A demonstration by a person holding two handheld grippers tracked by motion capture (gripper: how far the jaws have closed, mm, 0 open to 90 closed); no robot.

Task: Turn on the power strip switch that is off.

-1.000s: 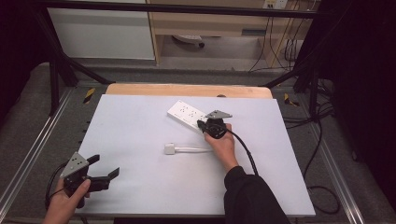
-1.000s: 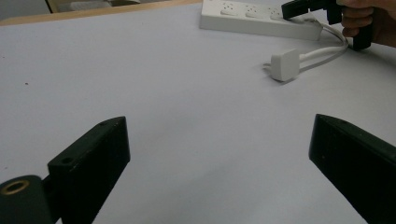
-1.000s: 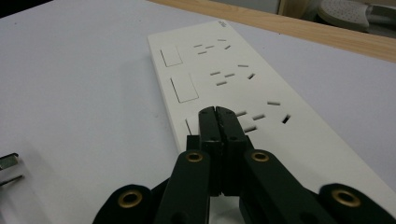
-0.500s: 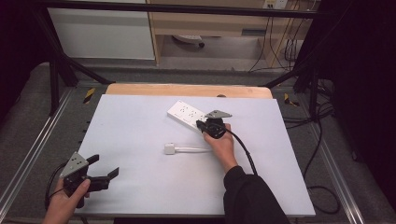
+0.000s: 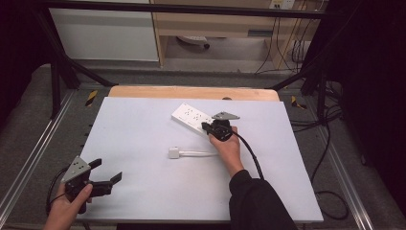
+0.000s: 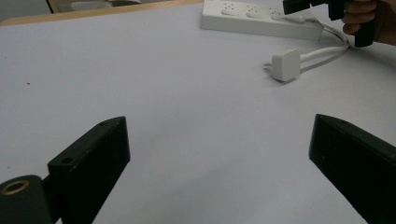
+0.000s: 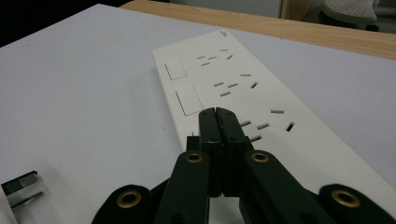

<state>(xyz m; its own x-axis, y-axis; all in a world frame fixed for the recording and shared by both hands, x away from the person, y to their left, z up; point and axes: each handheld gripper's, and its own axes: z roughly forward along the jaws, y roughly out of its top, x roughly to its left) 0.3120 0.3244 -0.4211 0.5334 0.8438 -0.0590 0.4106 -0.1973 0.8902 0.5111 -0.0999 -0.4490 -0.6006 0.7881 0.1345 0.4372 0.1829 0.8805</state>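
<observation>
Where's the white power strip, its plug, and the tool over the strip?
power strip point(image 5: 187, 115): high view, its top face.
plug point(image 5: 173, 153): high view, its white body.
right gripper point(image 7: 218, 122): right gripper view, tips of its closed jaws.

Light's even from overhead, w/ the white table point(image 5: 143, 124) bright and room edges nearly black. Shadows soft, no glare. High view a bit grainy. Left gripper point(image 6: 219, 154) jaws blurred up close; power strip point(image 7: 243, 93) sharp.
</observation>
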